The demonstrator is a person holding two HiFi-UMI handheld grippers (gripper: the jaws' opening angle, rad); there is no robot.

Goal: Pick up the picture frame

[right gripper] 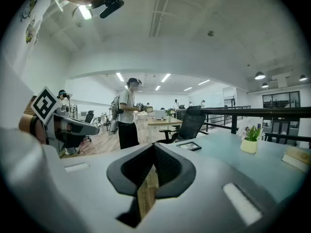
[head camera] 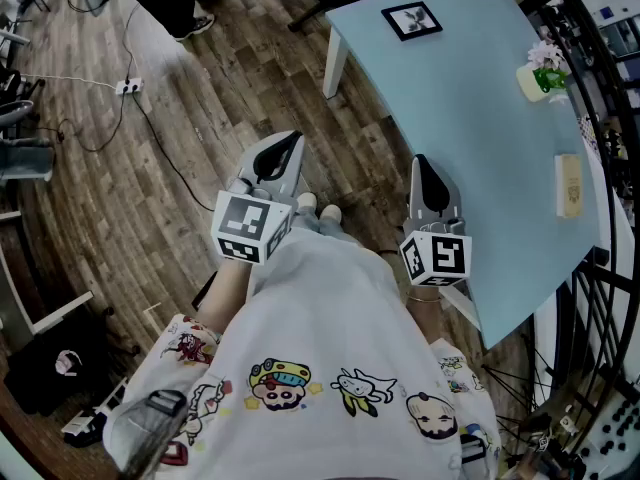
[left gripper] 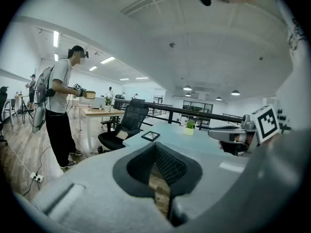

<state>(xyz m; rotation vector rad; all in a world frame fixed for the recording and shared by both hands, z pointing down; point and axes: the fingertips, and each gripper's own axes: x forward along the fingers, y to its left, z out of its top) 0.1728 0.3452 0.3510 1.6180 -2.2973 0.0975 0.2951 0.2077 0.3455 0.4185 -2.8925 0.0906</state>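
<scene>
– Fingers on your left gripper (left gripper: 155, 149) are pressed together with nothing between them. Your right gripper (right gripper: 154, 153) shows the same: closed up and empty.

– Agreed. Take the big things first. You stand on the wooden floor (head camera: 110, 198), and that floor, not the work surface, is what lies under your left gripper.

– Next in size is the pale blue tabletop (head camera: 470, 138), running away from you on your right side. Your right gripper sits about at its near edge. Whether it is over the edge or just beside it, I cannot tell from the head view.

– The black office chair (left gripper: 127, 123) stands beyond the tabletop's far end, and I'd judge it out of your way.

– Now the picture frame (head camera: 412, 20). It lies flat near the far corner of the tabletop, untouched and well apart from both grippers.

– Smaller again, the potted plant (head camera: 541, 76) stands toward the far right edge. A slim box (head camera: 569, 185) lies along that edge, nearer you. Both are well apart from the frame.

– So how far along are you? To my eye, at the very start: nothing is gripped and the frame is not yet approached.

– Then all of it is left. You have to reach up the tabletop to the frame, open a pair of fingers, close them on its edge and lift. A flat frame gives little to bite on, so I'd expect that edge grip to be the tricky part.
</scene>
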